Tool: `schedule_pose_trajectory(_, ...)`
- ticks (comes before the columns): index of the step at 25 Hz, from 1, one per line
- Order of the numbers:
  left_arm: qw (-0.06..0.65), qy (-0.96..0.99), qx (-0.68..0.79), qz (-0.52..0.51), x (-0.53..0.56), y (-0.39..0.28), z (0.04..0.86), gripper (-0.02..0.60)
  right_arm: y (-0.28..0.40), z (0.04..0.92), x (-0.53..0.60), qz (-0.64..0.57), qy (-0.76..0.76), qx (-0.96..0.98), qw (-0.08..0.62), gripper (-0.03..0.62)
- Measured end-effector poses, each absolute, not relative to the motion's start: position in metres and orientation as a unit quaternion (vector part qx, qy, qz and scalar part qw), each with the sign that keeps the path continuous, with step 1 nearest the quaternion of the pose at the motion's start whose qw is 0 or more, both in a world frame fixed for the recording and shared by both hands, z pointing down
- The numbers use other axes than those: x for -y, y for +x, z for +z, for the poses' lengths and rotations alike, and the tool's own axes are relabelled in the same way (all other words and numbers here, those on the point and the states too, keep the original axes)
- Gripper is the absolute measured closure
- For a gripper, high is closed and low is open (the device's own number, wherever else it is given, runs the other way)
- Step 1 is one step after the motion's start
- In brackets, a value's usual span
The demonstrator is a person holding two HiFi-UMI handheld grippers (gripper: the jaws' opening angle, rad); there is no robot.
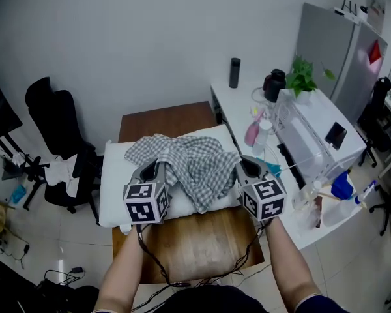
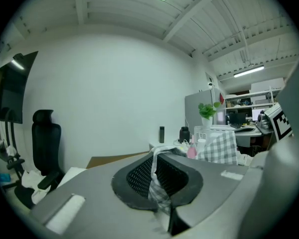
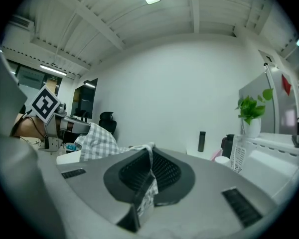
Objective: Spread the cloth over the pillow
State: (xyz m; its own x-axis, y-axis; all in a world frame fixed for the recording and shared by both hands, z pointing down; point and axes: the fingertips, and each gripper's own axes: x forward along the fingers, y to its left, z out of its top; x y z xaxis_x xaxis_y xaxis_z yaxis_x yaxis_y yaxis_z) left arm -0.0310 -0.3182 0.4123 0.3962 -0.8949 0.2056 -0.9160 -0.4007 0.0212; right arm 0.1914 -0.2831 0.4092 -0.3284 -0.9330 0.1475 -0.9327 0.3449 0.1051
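A grey-and-white checked cloth (image 1: 189, 163) lies crumpled on a white pillow (image 1: 117, 181) that rests on a wooden table (image 1: 202, 240). My left gripper (image 1: 158, 169) is shut on the cloth's left edge; a strip of checked cloth (image 2: 157, 183) is pinched between its jaws. At the cloth's right edge, my right gripper (image 1: 244, 168) is shut too, with a fold of cloth (image 3: 147, 183) clamped in it. Both grippers sit near the pillow's front edge, a cloth's width apart.
A white desk (image 1: 293, 129) at the right carries a plant (image 1: 303, 77), a dark bottle (image 1: 234, 72), a kettle (image 1: 274, 85) and clear boxes. A black office chair (image 1: 58, 122) stands at the left. Cables trail on the floor below.
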Motion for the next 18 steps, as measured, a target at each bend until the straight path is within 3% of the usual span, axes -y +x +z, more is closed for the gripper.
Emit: schedule_pose_trajectory(18,0.012,0.776,0.630,0.036,0.313,-0.162,0.320,0.568,0.199,0.304,0.284,-0.086,0.589,0.801,0.063,0.583)
